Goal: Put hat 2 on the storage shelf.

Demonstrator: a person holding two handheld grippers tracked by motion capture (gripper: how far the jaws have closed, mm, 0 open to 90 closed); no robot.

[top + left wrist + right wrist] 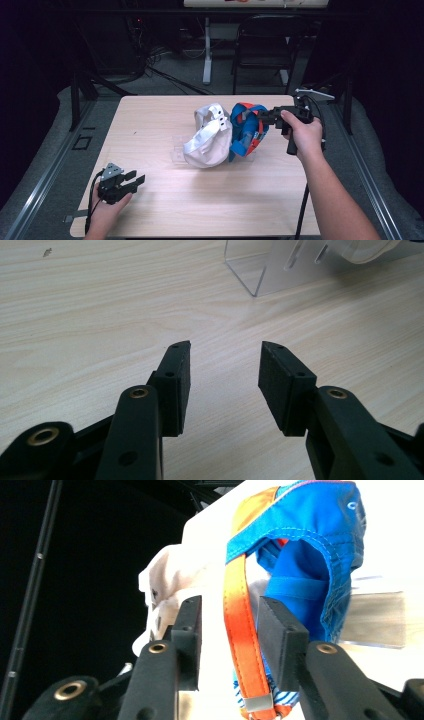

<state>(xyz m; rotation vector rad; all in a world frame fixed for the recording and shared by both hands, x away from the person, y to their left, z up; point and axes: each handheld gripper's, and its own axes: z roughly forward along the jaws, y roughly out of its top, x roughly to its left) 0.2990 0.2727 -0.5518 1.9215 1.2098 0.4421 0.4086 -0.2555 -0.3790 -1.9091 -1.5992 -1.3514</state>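
Orange strap (243, 630) of blue cap (247, 129) between jaws of open right claw (261, 117): close squarely, mid-strap. Left claw (134, 181) open, idle above desk (210, 200).

I see a pale matt wood-grain table (200, 200). Clear glossy plastic stand (260, 270). Blue cloth cap (310, 545), stitched; orange woven strap (240, 620) with shiny metal tip. White cloth cap (207, 142). Gripper pads (282, 385) black, matt, finely rough.

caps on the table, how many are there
2. A white cap sits on a clear stand mid-table; a blue and orange cap is just right of it, its strap between the right hand-held gripper jaws.
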